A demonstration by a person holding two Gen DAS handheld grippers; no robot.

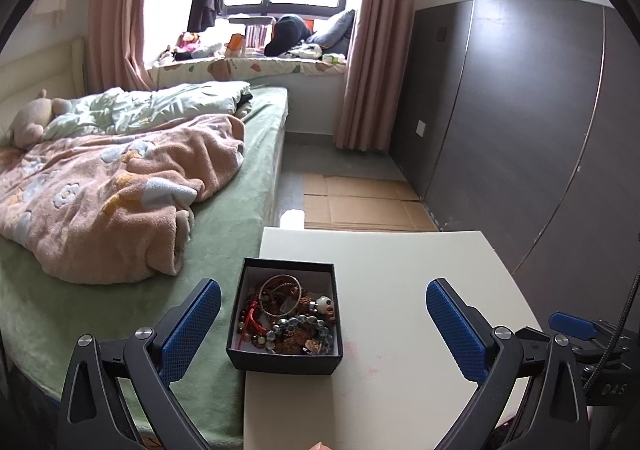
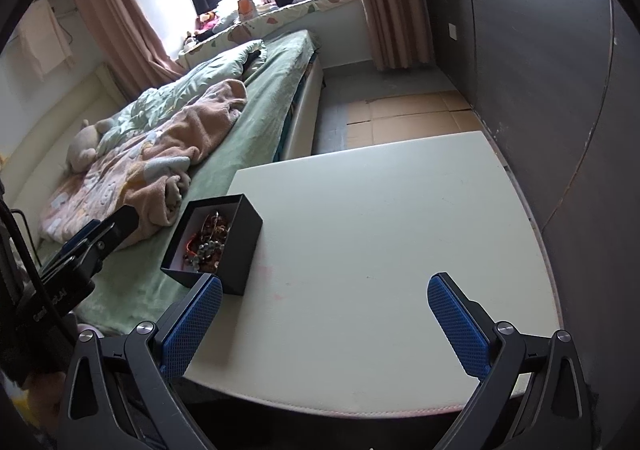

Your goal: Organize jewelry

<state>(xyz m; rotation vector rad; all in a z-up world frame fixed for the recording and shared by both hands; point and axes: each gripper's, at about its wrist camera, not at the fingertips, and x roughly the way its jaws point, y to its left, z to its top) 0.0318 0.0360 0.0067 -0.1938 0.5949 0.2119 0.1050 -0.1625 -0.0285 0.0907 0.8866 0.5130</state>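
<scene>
A black open box (image 1: 285, 360) stands on the left edge of a white table (image 1: 400, 290). It holds a pile of jewelry (image 1: 288, 318): bead bracelets, a metal bangle, a red cord. My left gripper (image 1: 323, 306) is open and empty, its blue pads to either side of the box and above it. My right gripper (image 2: 325, 298) is open and empty over the table's near edge, to the right of the box (image 2: 240, 250). The jewelry (image 2: 206, 242) shows inside the box there. The left gripper's body (image 2: 88, 242) shows at the left of the right wrist view.
A bed (image 1: 224, 218) with a pink blanket (image 1: 112, 190) and a plush toy (image 1: 30, 122) touches the table's left side. A dark wardrobe wall (image 1: 520, 110) stands at the right. Flat cardboard (image 1: 360, 202) lies on the floor beyond the table. The right gripper's body (image 1: 580, 334) shows at the right.
</scene>
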